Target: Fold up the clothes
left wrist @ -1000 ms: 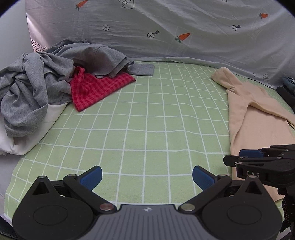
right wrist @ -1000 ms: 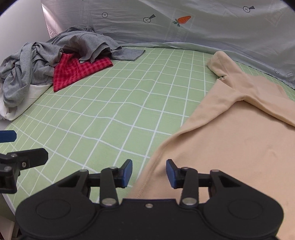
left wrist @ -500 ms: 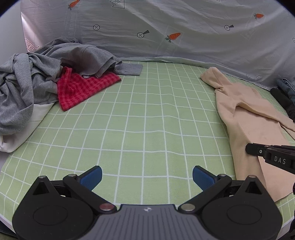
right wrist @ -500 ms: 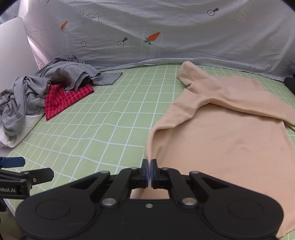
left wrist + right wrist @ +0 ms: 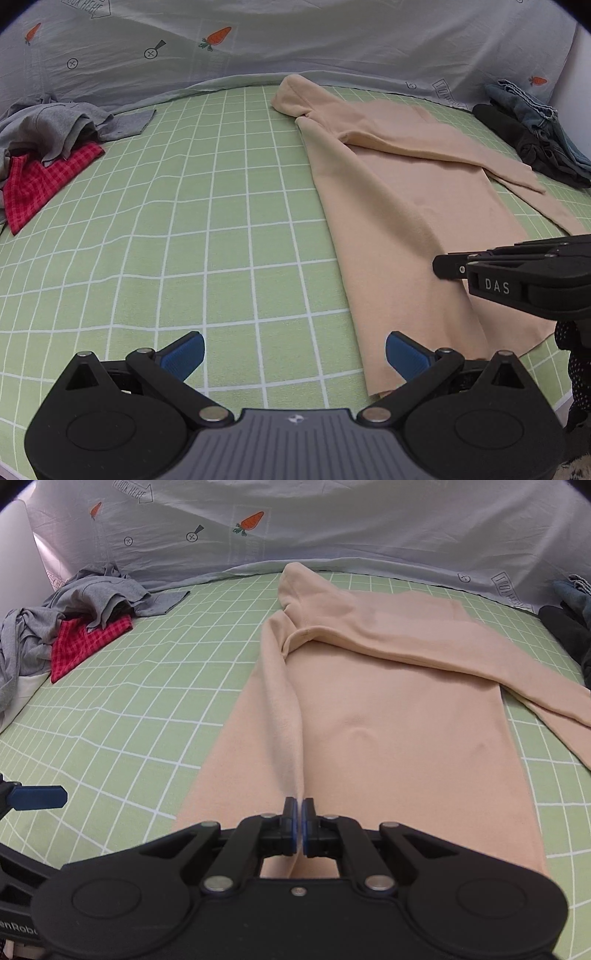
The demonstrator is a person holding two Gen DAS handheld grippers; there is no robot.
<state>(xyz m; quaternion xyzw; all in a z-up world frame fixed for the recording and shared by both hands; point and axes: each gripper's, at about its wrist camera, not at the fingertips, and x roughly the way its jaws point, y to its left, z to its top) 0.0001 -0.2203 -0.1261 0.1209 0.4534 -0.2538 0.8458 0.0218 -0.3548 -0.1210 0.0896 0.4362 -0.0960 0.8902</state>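
Since a second ago the right gripper [image 5: 299,821] has clamped shut on the beige garment's [image 5: 388,720] near edge, lifting a ridge off the green sheet [image 5: 207,236], while the left gripper [image 5: 294,352] stays apart, empty, beside it.

Left gripper [image 5: 294,353] stands wide open above the green checked sheet [image 5: 207,229], nothing between its blue pads. A beige long-sleeved top [image 5: 402,206] lies flat at right, one sleeve folded across. Right gripper [image 5: 443,265] enters from the right, over the top's lower part. Grey clothes [image 5: 51,125] overlie a red checked cloth [image 5: 40,181] at far left; dark garments [image 5: 535,144] sit far right.
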